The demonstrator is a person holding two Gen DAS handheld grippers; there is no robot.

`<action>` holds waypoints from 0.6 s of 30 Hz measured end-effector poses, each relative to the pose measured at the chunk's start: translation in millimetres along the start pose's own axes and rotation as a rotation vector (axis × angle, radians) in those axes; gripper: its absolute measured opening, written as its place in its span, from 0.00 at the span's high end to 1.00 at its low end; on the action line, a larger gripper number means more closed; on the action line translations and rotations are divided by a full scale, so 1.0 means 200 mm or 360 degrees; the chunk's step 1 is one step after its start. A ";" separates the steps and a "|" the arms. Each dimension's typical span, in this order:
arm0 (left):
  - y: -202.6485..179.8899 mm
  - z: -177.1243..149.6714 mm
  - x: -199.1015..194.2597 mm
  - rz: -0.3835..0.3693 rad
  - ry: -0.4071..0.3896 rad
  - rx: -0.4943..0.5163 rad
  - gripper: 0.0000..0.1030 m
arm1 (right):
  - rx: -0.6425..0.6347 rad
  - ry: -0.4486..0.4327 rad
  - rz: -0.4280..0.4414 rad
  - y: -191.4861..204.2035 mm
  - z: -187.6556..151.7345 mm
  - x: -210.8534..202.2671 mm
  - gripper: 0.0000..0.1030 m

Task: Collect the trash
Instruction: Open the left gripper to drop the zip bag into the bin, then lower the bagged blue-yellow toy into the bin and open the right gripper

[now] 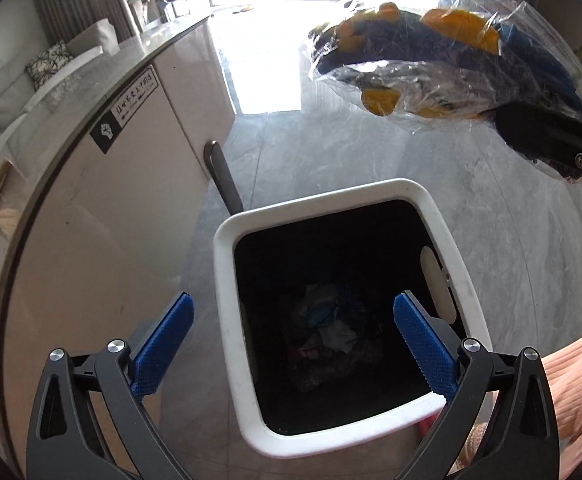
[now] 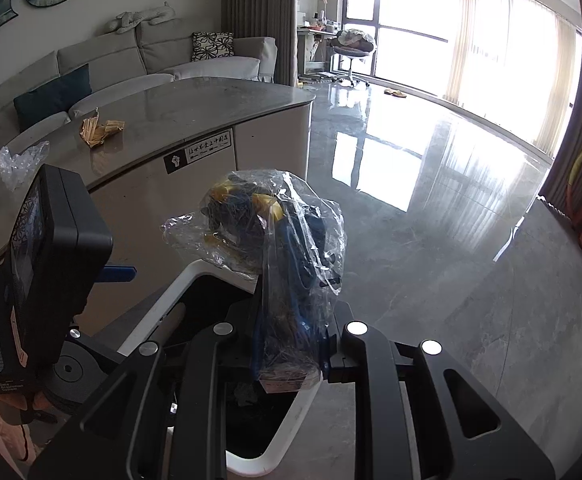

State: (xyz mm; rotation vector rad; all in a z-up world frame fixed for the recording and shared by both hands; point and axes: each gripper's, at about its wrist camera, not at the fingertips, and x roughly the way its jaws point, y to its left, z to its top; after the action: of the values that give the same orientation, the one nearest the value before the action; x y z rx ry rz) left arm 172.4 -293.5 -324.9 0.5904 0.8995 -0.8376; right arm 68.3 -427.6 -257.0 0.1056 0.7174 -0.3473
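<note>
The right tongs [image 2: 291,356] grip a crumpled clear plastic bag of blue-and-yellow waste [image 2: 275,232] above the white square bin [image 1: 227,280]. The left tongs [image 1: 291,344] gape wide, empty, over the bin. Disposal step; next, release.

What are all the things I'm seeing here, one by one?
Plastic bag: one, clear with blue and yellow contents, clamped in the right tongs above the bin.
Bin: one, white, on the floor beside the counter, trash inside.
Counter: one, grey top, white sides.
Crumpled paper: one, tan, on the counter.
Plastic wrap: one, clear, on the counter's left edge.
Sofa: one, light grey, behind the counter.
Left tongs: blue pads, open over the bin.
Right tongs: black, shut on the bag.
</note>
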 end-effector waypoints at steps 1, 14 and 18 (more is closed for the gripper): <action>0.02 0.00 -0.03 0.0006 -0.0030 -0.0012 0.03 | 0.0001 0.0003 0.0003 0.00 0.00 0.00 0.79; 0.27 -0.04 -0.36 0.0136 -0.0228 -0.0133 0.03 | -0.0056 0.0157 0.0067 0.12 -0.02 0.19 0.77; 0.30 -0.06 -0.40 0.0157 -0.0264 -0.0154 0.03 | -0.0132 0.0246 0.0071 0.18 -0.07 0.28 0.77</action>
State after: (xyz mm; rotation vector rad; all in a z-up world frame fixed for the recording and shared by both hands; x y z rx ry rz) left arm 189.0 -220.9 -256.1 0.4701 0.7494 -0.7384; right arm 111.6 -405.4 -304.1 0.0701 0.8800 -0.2682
